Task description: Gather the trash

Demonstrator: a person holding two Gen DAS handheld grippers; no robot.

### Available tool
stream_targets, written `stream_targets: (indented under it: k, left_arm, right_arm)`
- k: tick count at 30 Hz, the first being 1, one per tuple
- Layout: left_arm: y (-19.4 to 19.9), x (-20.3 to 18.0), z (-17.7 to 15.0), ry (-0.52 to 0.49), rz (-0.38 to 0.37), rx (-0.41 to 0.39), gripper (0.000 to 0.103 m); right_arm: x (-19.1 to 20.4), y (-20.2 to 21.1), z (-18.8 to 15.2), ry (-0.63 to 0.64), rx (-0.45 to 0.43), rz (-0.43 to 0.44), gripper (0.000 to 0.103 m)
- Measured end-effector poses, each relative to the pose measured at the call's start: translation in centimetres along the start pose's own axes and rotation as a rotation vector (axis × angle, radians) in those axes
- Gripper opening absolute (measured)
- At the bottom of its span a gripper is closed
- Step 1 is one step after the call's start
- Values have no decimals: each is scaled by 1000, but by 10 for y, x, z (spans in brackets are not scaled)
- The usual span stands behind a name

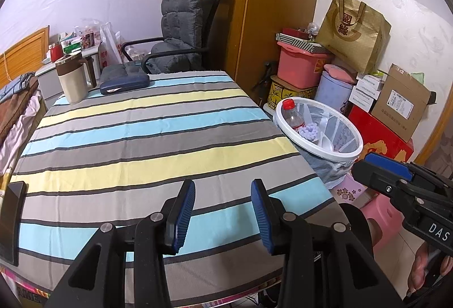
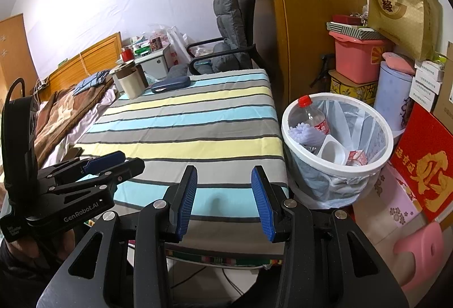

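Observation:
A white trash bin (image 1: 351, 151) (image 2: 388, 138) lined with a plastic bag stands on the floor just right of the striped table (image 1: 141, 138) (image 2: 198, 121). In it lie a clear bottle with a red cap (image 1: 293, 117) (image 2: 314, 118), a lilac puffy thing (image 1: 309, 131), a white container (image 2: 332, 151) and a small wrapper (image 2: 358, 158). My left gripper (image 1: 223, 209) is open and empty over the table's near edge; it also shows in the right wrist view (image 2: 113, 163). My right gripper (image 2: 223, 194) is open and empty at the table's near right corner; its tip also shows in the left wrist view (image 1: 382, 166).
A beige mug (image 1: 74, 78) and a dark blue case (image 1: 124, 84) sit at the table's far end. A phone (image 1: 11, 220) lies at the near left edge. An office chair (image 1: 181, 33), a wardrobe (image 1: 254, 10), stacked boxes (image 1: 396, 98) and a pink stool (image 2: 421, 251) surround the bin.

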State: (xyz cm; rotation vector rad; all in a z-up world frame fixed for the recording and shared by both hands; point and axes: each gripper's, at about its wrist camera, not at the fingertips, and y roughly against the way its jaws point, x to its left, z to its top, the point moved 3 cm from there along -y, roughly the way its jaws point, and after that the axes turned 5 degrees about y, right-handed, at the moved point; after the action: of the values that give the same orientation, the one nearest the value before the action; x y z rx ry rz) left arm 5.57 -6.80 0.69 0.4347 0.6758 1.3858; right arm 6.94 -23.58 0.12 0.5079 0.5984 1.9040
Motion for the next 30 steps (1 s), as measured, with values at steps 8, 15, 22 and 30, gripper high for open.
stream_targets:
  k: [8, 15, 22, 30]
  left_arm:
    - [1, 1, 0, 1, 2, -1, 41]
    - [2, 2, 0, 0, 2, -2, 41]
    - [2, 1, 0, 0, 2, -3, 41]
    - [2, 2, 0, 0, 2, -2, 41]
  right_arm:
    - [0, 0, 0, -1, 1, 0, 42]
    - [0, 0, 0, 0, 1, 0, 42]
    - [0, 0, 0, 0, 0, -1, 42]
    - [1, 0, -1, 1, 1, 0, 42]
